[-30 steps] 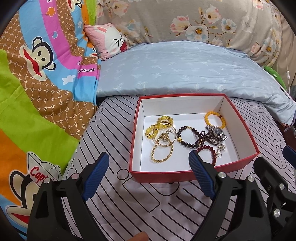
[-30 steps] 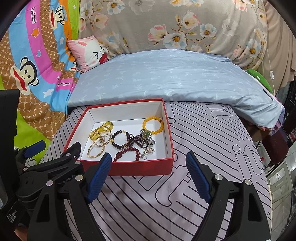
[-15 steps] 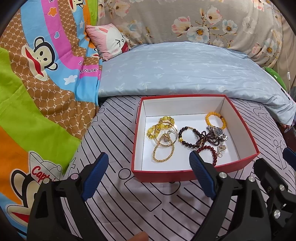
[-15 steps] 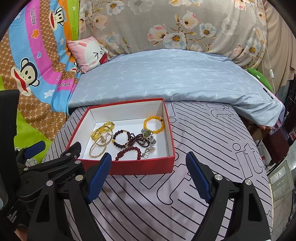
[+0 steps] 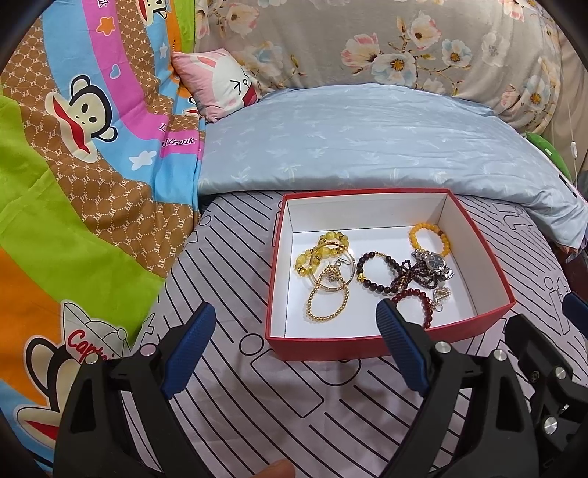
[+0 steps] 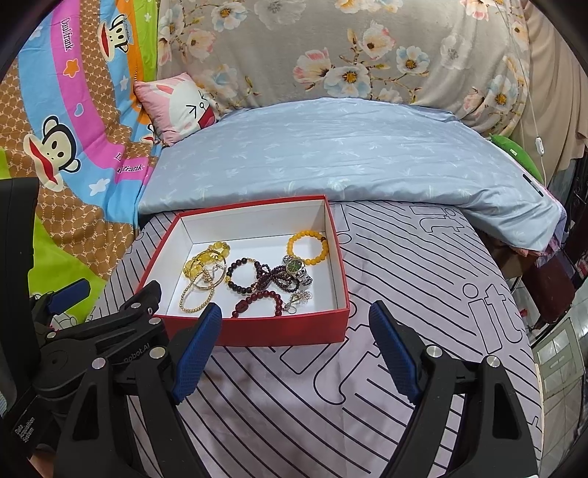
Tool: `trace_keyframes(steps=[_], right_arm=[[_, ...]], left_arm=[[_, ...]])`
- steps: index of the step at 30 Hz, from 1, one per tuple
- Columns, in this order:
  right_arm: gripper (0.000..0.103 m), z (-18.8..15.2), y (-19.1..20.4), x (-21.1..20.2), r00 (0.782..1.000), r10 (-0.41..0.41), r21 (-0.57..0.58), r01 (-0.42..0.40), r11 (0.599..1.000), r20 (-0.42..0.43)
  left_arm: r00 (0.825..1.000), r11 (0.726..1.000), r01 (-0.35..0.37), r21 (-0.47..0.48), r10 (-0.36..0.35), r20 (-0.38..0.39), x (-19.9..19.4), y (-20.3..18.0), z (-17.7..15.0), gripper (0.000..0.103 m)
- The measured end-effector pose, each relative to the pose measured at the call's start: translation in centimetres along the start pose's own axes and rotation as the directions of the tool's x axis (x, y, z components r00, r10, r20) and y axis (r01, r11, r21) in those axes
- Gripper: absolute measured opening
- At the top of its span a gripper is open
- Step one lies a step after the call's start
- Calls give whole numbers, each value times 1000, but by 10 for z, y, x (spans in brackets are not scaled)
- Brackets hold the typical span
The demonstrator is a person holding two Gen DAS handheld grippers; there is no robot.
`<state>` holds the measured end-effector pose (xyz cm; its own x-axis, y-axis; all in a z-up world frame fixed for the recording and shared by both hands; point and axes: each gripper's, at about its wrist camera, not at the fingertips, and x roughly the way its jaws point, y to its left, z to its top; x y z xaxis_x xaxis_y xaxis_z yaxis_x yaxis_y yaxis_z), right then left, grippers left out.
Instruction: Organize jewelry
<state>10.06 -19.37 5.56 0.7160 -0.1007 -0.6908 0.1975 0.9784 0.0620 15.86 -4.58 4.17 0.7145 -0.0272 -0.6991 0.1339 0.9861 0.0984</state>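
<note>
Both tongs, left (image 5: pixel 296 347) and right (image 6: pixel 296 336), I hold wide open and empty, short of the red box (image 5: pixel 367 343) on the striped bedsheet (image 6: pixel 422 294), since the tangled bracelets (image 5: pixel 378 272) and watch (image 6: pixel 297 270) inside need choosing.

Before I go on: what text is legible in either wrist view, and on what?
"Paul frank": cartoon monkey blanket; again, partly folded, near the pink cushion.
"Capt...", cut off: blanket.
"it": striped sheet.
"...obot.AI": left gripper's body.
"Data ... System", middle word blurred: black housing.
Watch dial: too small.
</note>
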Motion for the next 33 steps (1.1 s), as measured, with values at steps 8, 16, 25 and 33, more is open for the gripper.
trace_keyframes(steps=[8,16,25,33], right_arm=[[81,0,-1,0,1000,1,1,-1,1000,-1],[81,0,0,-1,1000,2,2,-2,1000,-1],[81,-1,-1,-1,1000,-1,0,1,1000,2],[81,-3,5,-4,1000,-5,-2,5,1000,6]], left_arm=[[1000,1000,-1,1,1,-1,0,0,0,87],[1000,1000,-3,1,3,0,0,0,0,87],[1000,1000,-6,0,6,2,-2,1,0,87],[1000,1000,-9,-3,9,1,-3,4,0,87]])
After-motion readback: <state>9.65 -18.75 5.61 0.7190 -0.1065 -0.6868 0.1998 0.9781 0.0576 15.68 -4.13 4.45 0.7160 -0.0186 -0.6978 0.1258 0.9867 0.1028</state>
